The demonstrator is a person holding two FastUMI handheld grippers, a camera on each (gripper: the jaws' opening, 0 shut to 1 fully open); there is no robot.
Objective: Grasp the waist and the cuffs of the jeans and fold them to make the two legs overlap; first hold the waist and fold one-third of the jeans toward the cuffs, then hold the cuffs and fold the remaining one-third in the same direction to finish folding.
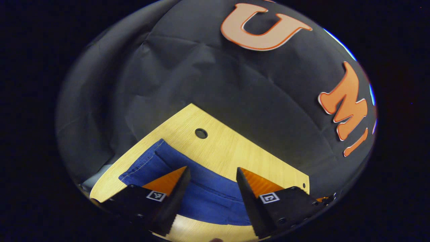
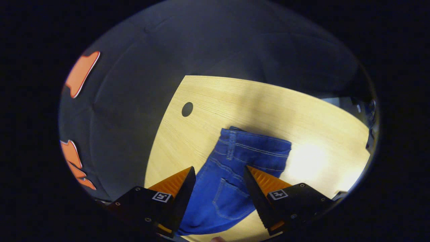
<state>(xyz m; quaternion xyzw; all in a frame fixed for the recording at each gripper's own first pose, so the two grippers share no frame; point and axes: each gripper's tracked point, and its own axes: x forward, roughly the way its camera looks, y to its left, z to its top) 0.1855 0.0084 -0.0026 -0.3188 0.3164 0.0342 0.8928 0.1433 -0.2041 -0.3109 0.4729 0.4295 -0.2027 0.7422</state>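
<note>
Hovering with left gripper (image 1: pixel 211 174) spread wide and empty above the cuffs (image 1: pixel 147 161) of the jeans (image 2: pixel 231 174) lying on the table (image 2: pixel 268 101). Hanging likewise released: right gripper (image 2: pixel 218 174), waist (image 2: pixel 255 148) just ahead. Risking pinching one layer only, letting legs slide apart; possibly dragging denim off-line.

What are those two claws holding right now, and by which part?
Nothing. The left gripper and the right gripper both stand open above the jeans, which lie flat on the table.
</note>
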